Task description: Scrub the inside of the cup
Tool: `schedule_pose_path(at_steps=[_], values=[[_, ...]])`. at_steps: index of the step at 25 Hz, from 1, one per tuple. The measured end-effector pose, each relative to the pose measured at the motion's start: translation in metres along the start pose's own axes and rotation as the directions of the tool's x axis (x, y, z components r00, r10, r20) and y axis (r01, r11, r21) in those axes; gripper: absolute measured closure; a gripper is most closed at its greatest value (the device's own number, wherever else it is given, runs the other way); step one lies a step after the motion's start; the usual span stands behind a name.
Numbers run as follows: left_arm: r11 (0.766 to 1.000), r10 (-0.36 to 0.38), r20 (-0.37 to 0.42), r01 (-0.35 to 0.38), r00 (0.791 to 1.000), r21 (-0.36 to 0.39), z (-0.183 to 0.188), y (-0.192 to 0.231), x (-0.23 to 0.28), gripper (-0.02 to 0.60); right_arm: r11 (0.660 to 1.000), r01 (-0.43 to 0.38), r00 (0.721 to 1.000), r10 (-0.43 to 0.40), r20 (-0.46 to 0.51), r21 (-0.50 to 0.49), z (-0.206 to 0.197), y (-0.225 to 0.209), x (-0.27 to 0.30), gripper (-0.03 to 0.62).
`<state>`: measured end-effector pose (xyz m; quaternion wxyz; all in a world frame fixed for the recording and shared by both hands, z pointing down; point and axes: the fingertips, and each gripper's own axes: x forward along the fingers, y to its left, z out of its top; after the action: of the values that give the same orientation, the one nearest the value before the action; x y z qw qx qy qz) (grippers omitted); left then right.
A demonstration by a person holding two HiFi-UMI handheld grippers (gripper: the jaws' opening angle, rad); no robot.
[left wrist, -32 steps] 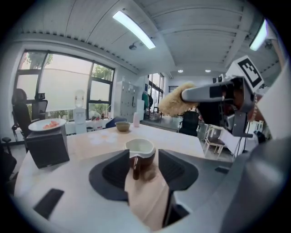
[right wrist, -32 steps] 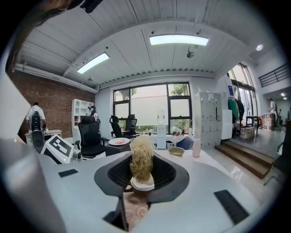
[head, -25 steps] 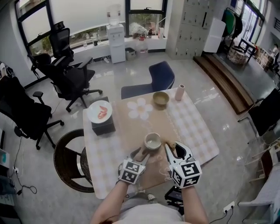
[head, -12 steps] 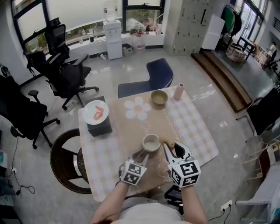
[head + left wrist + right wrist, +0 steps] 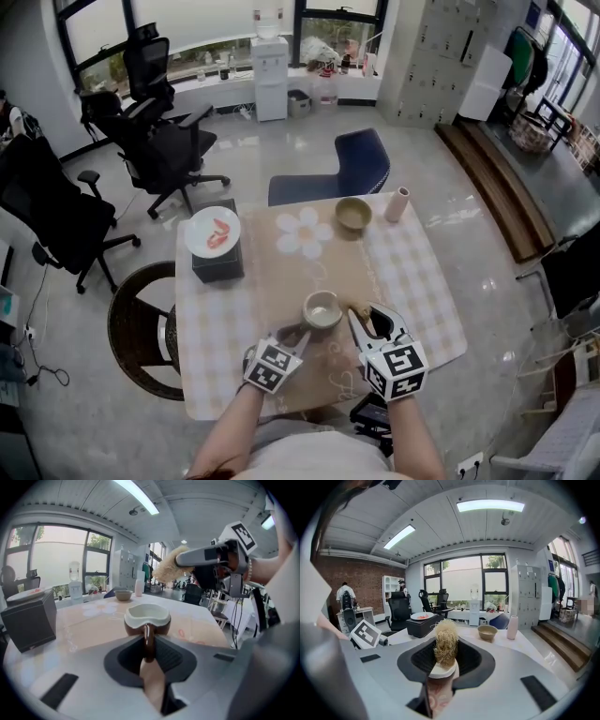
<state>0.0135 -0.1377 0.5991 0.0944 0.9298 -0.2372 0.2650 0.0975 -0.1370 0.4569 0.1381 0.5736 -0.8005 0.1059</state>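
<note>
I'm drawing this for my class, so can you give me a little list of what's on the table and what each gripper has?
Table: checked cloth, tan middle
Cup: brown outside, white inside, upright
Left gripper: jaws have just been closing, now gripping the cup's handle
Right gripper: shut on a scrub brush, held beside the cup, not inside
Far edge: bowl, pink vase
Left corner: plate on a black box

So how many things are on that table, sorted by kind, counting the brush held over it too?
cup: 1
bowl: 1
pink vase: 1
white plate: 1, on top of the box
black box: 1
brush: 1
Total: 6
</note>
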Motion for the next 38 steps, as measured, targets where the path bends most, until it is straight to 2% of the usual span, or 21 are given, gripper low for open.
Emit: schedule_pose_path(at_steps=[5,9,13,16,22,30,32,34,38], values=[[1.000,-0.010,-0.022,0.010,1.000,0.008,-0.001,-0.001,-0.001,0.523,0.992,-0.113,0.993,0.110,-0.051,-0.060,-0.001,-0.012,0.006,0.497],[1.000,0.001,-0.032,-0.001,0.999,0.014,-0.002,-0.001,0.001,0.523,0.968,-0.238,0.968,0.231,-0.098,-0.078,-0.007,-0.011,0.015,0.499],[1.000,0.011,-0.050,-0.010,0.999,0.024,0.000,0.000,0.001,0.523,0.921,-0.379,0.917,0.361,-0.168,-0.090,-0.014,0.002,0.024,0.499],[0.999,0.019,-0.079,-0.016,0.997,0.034,-0.002,0.001,0.003,0.523,0.880,-0.460,0.874,0.423,-0.239,-0.121,-0.020,0.012,0.031,0.499],[0.999,0.027,-0.098,-0.022,0.995,0.043,0.002,-0.001,0.002,0.523,0.814,-0.562,0.792,0.478,-0.380,-0.146,-0.040,0.023,0.046,0.500],[0.998,0.023,-0.109,-0.017,0.994,0.052,0.002,0.000,0.002,0.523,0.756,-0.644,0.708,0.533,-0.463,-0.115,-0.058,0.042,0.063,0.500],[0.998,0.022,-0.115,-0.016,0.993,0.058,0.001,0.001,0.002,0.523,0.756,-0.648,0.703,0.548,-0.454,-0.090,-0.060,0.044,0.067,0.500],[0.998,0.022,-0.118,-0.015,0.993,0.061,0.001,0.001,0.002,0.523,0.769,-0.637,0.709,0.555,-0.435,-0.057,-0.060,0.043,0.071,0.500],[0.998,0.020,-0.119,-0.012,0.993,0.065,0.002,0.000,0.002,0.523,0.799,-0.600,0.746,0.534,-0.398,-0.051,-0.058,0.038,0.079,0.500]])
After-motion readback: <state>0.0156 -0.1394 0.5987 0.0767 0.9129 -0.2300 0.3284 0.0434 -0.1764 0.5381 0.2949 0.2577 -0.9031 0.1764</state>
